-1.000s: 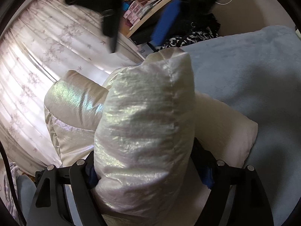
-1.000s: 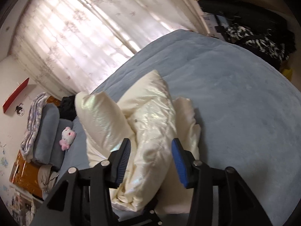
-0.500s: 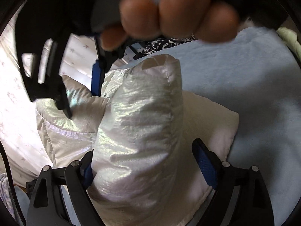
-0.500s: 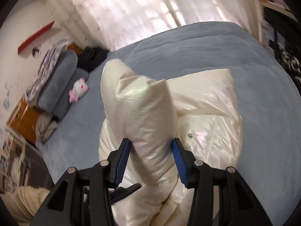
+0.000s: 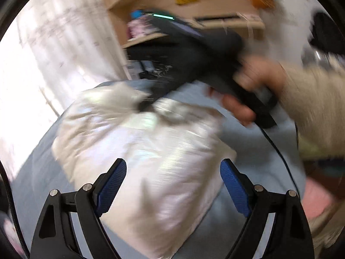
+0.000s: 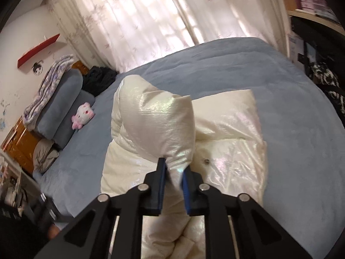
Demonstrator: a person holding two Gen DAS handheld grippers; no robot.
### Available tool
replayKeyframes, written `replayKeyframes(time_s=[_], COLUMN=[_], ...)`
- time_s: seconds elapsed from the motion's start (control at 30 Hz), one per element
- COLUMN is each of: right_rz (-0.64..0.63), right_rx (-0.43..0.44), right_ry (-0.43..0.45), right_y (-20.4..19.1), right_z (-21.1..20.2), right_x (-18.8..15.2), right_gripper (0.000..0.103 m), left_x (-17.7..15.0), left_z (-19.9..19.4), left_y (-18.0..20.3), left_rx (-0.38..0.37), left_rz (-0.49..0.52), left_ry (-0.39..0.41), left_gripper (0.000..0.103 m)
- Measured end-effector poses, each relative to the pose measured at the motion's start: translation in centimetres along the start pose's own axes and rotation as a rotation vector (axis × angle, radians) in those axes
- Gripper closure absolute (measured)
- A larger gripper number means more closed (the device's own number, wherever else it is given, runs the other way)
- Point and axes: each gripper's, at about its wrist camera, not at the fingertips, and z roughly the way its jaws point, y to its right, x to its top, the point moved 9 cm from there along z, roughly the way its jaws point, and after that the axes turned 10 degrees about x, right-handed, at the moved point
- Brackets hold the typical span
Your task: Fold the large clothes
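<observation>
The cream puffer jacket [image 6: 226, 129] lay part-folded on the blue bed [image 6: 215, 64], near its middle. The right gripper [image 6: 173, 185] had its fingers pinched narrow on a puffy sleeve [image 6: 155, 120] standing up from the pile; a second ago they stood apart around it. The left gripper [image 5: 173, 185], fingers wide and holding nothing, had let go and lifted. Next, probably, the sleeve had to be carried across the body and laid flat.
</observation>
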Motion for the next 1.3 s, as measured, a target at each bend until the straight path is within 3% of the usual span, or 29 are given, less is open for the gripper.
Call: replayKeyframes(time_s=[0.07,0.17,0.23,0.3,0.37,0.5,0.53,0.57,0.6,0.67,0.7,0.83,0.93,0.97,1.0,1.13,1.3], right_rz=[0.033,0.098,0.174,0.183,0.183,0.218,0.215,0.205,0.192,0.161,0.149,0.055,-0.039,-0.06,-0.077,-0.08,0.14], right_rx=[-0.018,-0.097,-0.069,-0.08,-0.078,0.018,0.055,0.076,0.091,0.114,0.125,0.126,0.009,-0.017,0.004,-0.032,0.033], right_ry=[0.032,0.049,0.029,0.014,0.017,0.047,0.06,0.062,0.059,0.039,0.026,-0.1,-0.135,-0.136,-0.146,-0.043,0.082], right_y=[1.1,3.8,5.6,6.3,6.1,4.2,3.1,2.4,1.7,0.1,-0.5,-2.4,-2.3,-2.2,-2.4,-2.0,2.3], right_z=[-1.2,-2.3,-2.2,-2.1,-2.3,-3.0,-3.2,-3.2,-3.1,-2.0,-1.4,2.3,4.4,4.8,5.3,3.6,1.0], right_x=[-0.3,-1.3,-2.5,-3.4,-3.6,-2.1,-1.5,-1.1,-0.6,0.1,0.2,-0.2,-0.6,-0.7,-1.0,-1.3,-5.0], right_gripper=[0.102,0.103,0.103,0.103,0.103,0.099,0.095,0.078,0.052,0.027,0.027,0.027,0.032,0.05,0.075,0.086,0.088], left_x=[1.4,1.9,1.8,1.1,-0.2,-0.5,-0.6,-1.5,-1.7,-2.2,-2.1,-2.5,-3.0,-3.0,-3.1,-2.6,-2.4], left_z=[0.7,3.3,6.1,8.4,11.4,12.3,12.1,11.9,11.5,11.1,11.6,11.3,10.7,10.3,9.9,7.7,9.2], left_y=[-3.5,-7.8,-10.9,-12.2,-12.5,-11.9,-11.8,-11.8,-11.6,-11.9,-11.9,-13.6,-14.3,-14.6,-15.1,-18.8,-21.2], left_rx=[0.052,0.147,0.213,0.22,0.177,0.158,0.153,0.148,0.145,0.124,0.108,0.054,0.043,0.045,0.057,0.178,0.254], left_rz=[-0.109,-0.234,-0.336,-0.397,-0.468,-0.504,-0.503,-0.505,-0.507,-0.525,-0.538,-0.601,-0.638,-0.648,-0.657,-0.689,-0.72], left_ry=[-0.005,-0.049,-0.095,-0.149,-0.222,-0.197,-0.191,-0.186,-0.183,-0.182,-0.182,-0.176,-0.166,-0.156,-0.142,-0.061,-0.099], left_gripper=[0.016,0.016,0.016,0.02,0.022,0.022,0.022,0.022,0.022,0.022,0.022,0.023,0.023,0.023,0.023,0.023,0.023])
